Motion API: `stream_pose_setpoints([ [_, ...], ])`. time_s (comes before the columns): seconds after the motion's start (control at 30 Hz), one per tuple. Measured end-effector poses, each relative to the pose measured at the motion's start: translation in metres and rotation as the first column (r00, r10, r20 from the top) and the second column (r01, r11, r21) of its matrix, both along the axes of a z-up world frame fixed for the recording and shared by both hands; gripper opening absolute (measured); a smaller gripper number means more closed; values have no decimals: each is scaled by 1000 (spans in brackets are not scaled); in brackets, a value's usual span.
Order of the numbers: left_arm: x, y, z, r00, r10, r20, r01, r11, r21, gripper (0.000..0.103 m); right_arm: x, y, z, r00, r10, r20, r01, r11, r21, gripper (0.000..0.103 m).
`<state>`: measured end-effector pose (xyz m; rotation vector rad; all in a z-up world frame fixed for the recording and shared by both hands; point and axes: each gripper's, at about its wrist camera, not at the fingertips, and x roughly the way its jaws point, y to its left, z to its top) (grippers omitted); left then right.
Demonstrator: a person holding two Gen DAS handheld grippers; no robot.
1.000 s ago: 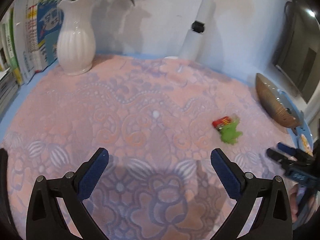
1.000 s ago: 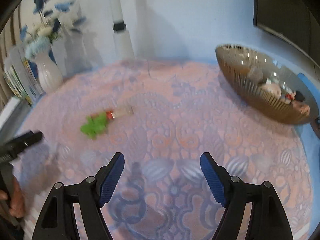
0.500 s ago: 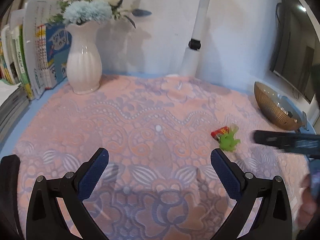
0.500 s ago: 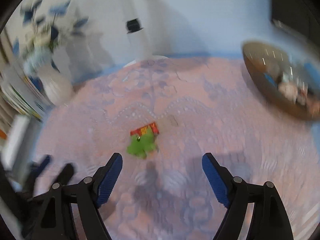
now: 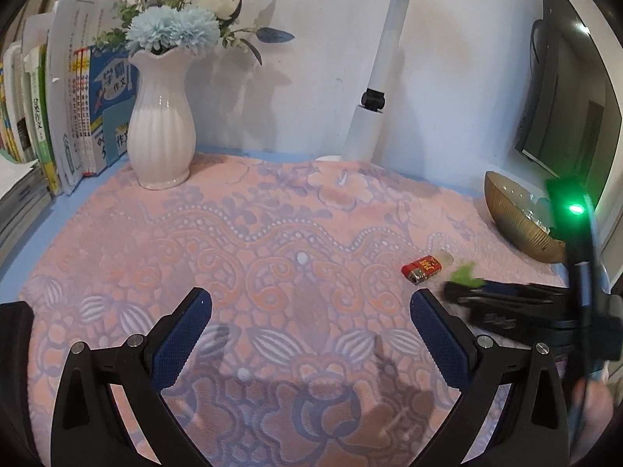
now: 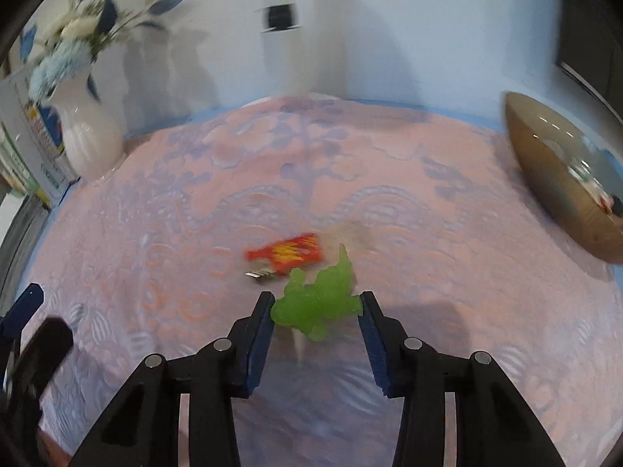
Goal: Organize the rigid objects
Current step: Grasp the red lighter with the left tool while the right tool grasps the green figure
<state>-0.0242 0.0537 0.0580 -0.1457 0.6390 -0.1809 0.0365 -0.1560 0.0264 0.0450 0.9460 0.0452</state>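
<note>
A green toy figure [image 6: 317, 303] lies on the pink patterned cloth [image 6: 194, 214] beside a red lighter [image 6: 286, 255]. My right gripper [image 6: 316, 303] has its two fingers closed in on either side of the green toy, touching it. In the left wrist view the red lighter [image 5: 423, 267] and a bit of the green toy [image 5: 463, 274] show at the right, with the right gripper [image 5: 506, 303] over the toy. My left gripper [image 5: 310, 311] is open and empty above the cloth's near middle.
A gold ribbed bowl [image 6: 553, 179] holding small items stands at the right; it also shows in the left wrist view [image 5: 518, 218]. A white vase of flowers [image 5: 161, 116], books [image 5: 46, 109] and a white lamp post [image 5: 375, 89] stand along the back wall.
My right gripper has moved forward and left to the green toy and narrowed its fingers around it. The left gripper has tilted up slightly and stayed open.
</note>
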Motion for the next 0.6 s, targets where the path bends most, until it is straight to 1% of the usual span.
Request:
stream_pose_setpoints([
  [0.03,2,-2,-1,1000,-6,-11,6,1000,7,102,-6,-12,2,1000,-16,3,16,1000,-8,43],
  [0.1,6,-6,-4,999,-28,-41,28,999,21,102,-11,-31,3,1000,-8,0,8,1000,-10,43],
  [0.17,13,-13,-10,994,-53,-100,58,997,41,102,-14,-48,4,1000,18,7,-18,999,-51,43],
  [0.23,18,-19,-13,987,-80,-143,89,994,57,102,-15,-65,7,999,27,32,-24,995,-99,43],
  [0.3,19,-26,-9,977,-111,-183,124,990,65,102,-18,-83,11,998,22,62,-15,995,-100,43],
  [0.37,16,-37,2,963,-160,-216,181,980,82,102,-18,-102,7,997,-3,78,9,997,-76,44],
  [0.4,13,-46,12,956,-197,-219,224,969,107,102,-18,-110,5,997,-15,80,20,998,-58,44],
  [0.43,10,-56,22,953,-228,-202,259,955,145,102,-17,-119,2,997,-22,72,24,1000,-17,44],
  [0.47,7,-70,33,951,-259,-170,293,931,218,102,-16,-127,-1,998,-26,57,22,998,56,45],
  [0.5,8,-80,37,947,-280,-157,313,913,263,102,-15,-136,-1,998,-29,47,22,992,128,49],
  [0.53,11,-92,39,939,-309,-151,342,886,314,102,-15,-143,-3,999,-33,39,26,983,179,62],
  [0.57,20,-105,38,926,-343,-159,378,855,356,102,-15,-148,-4,999,-37,30,30,976,217,67],
  [0.6,29,-114,34,914,-369,-171,407,835,372,102,-15,-154,-5,999,-35,26,27,966,258,68],
])
